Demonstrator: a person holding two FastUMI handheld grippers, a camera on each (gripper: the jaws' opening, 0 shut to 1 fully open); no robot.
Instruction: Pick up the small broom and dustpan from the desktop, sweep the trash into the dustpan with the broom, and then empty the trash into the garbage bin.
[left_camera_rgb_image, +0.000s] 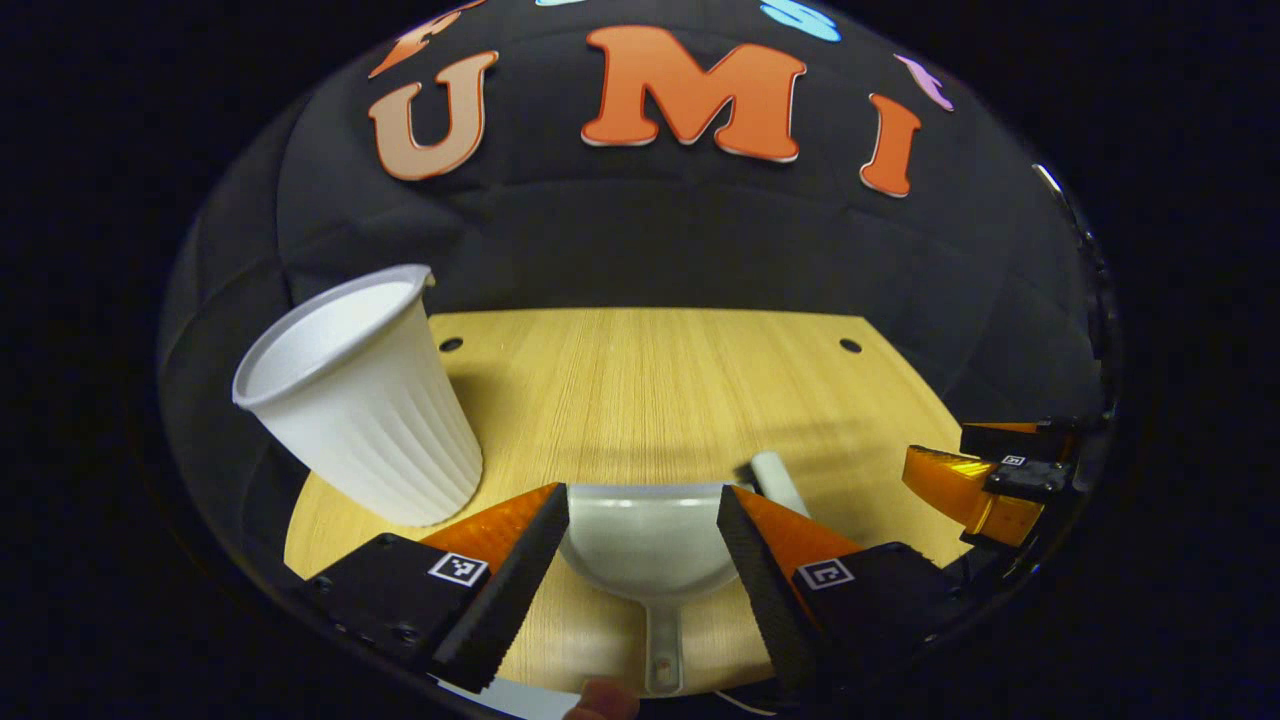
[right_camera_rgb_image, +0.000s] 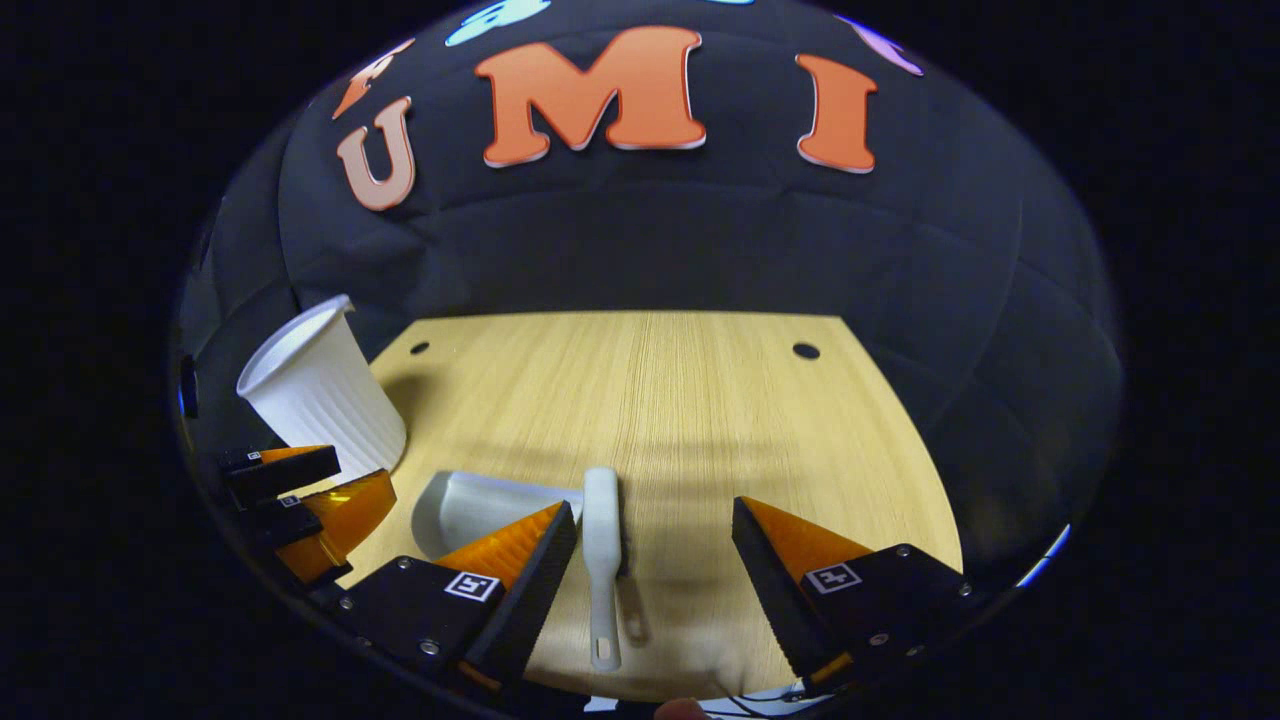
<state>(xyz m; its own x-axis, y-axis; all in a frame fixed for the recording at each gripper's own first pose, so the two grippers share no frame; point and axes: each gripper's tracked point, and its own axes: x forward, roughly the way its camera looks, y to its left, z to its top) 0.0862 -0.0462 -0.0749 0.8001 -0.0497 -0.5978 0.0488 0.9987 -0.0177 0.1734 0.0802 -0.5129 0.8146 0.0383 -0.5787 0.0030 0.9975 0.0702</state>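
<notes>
Pickup step: left gripper (left_camera_rgb_image: 643, 555) open over dustpan (left_camera_rgb_image: 650, 540), right gripper (right_camera_rgb_image: 655, 560) open over broom (right_camera_rgb_image: 603, 560) (nothing held yet); next, lower w/ handles between fingers & close.

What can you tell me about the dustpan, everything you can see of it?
The dustpan is a small, pale grey-white scoop that looks like smooth plastic, with a rounded pan and a thin handle pointing toward the camera. It lies flat on the wooden desktop, between the left gripper and its open fingers, untouched. The broom lies close beside it.
</notes>
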